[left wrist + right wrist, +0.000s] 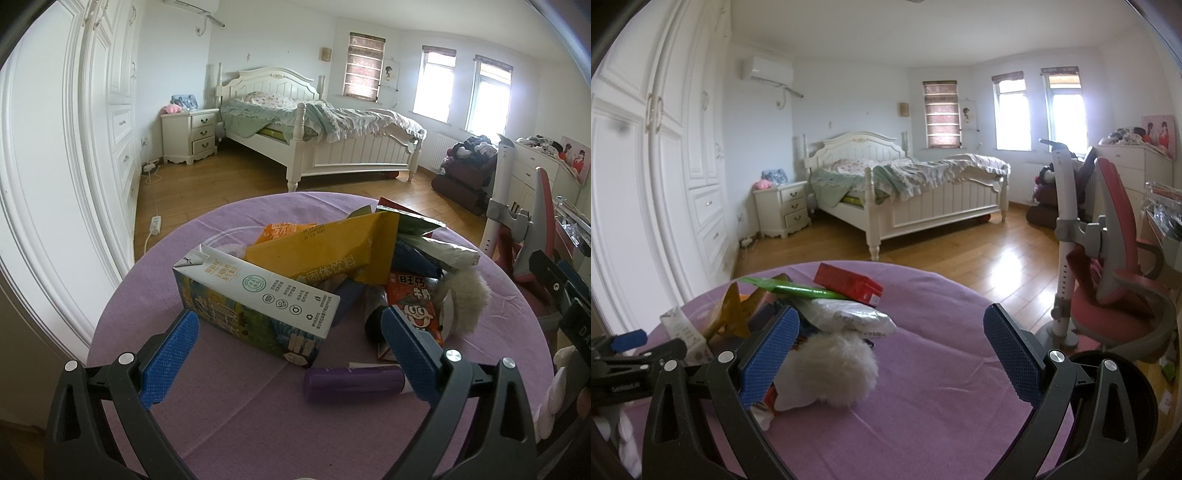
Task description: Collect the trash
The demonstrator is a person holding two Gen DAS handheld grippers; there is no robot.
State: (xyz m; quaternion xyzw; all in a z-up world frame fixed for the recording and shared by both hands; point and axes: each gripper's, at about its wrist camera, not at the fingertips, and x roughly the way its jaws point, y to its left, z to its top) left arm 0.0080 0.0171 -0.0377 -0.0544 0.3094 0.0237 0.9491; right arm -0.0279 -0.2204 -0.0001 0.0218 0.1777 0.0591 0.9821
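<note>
A pile of trash lies on a round table with a purple cloth [236, 413]. In the left wrist view a milk carton [255, 306] lies on its side, with a yellow packet [325, 251], a red drink box [413, 306], a purple tube [354, 382] and a white fluffy ball [465, 299]. My left gripper [291, 350] is open, its jaws on either side of the carton's near end. My right gripper [890, 350] is open and empty above the cloth [942, 369], right of the fluffy ball [831, 369], a white wrapper [849, 317] and a red box [849, 282].
A pink desk chair [1115, 280] stands right of the table. A white bed [905, 192], a nightstand [781, 208] and a white wardrobe [665, 166] line the room. The wooden floor [979, 258] lies beyond the table. A dark round bin [1115, 402] shows at the lower right.
</note>
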